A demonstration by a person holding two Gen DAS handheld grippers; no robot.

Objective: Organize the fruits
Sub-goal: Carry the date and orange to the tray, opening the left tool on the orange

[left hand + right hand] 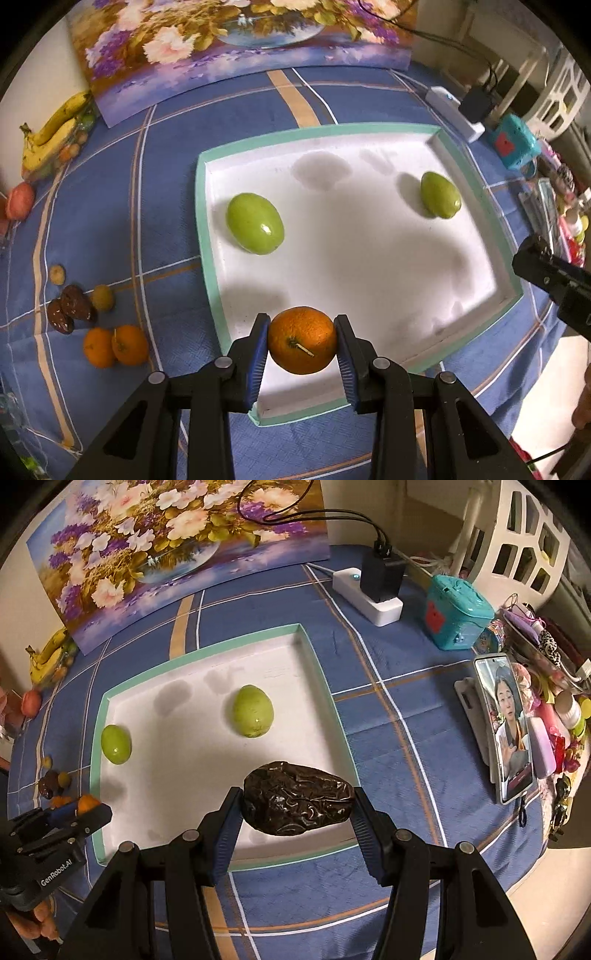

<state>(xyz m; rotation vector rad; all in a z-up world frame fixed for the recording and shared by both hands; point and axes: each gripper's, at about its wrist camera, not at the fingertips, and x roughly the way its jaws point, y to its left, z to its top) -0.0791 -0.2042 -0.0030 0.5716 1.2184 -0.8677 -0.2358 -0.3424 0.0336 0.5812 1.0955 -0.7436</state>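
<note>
My left gripper (301, 341) is shut on a small orange (302, 339), held over the near edge of the white tray with the green rim (207, 258). My right gripper (297, 799) is shut on a dark wrinkled fruit (297, 797) above the same tray's near right part (321, 686). Two green fruits lie in the tray: one at the left (255, 223), (115, 744) and one at the right (440, 194), (253, 710). The left gripper with the orange (88, 803) shows at the lower left of the right wrist view.
Left of the tray on the blue checked cloth lie two oranges (116, 345), dark fruits (70, 308), small yellowish fruits (101, 297), a red fruit (20, 201) and bananas (51, 134). A flower painting (236, 48) stands behind. A power strip (365, 594), teal box (458, 613) and phone (508, 723) sit right.
</note>
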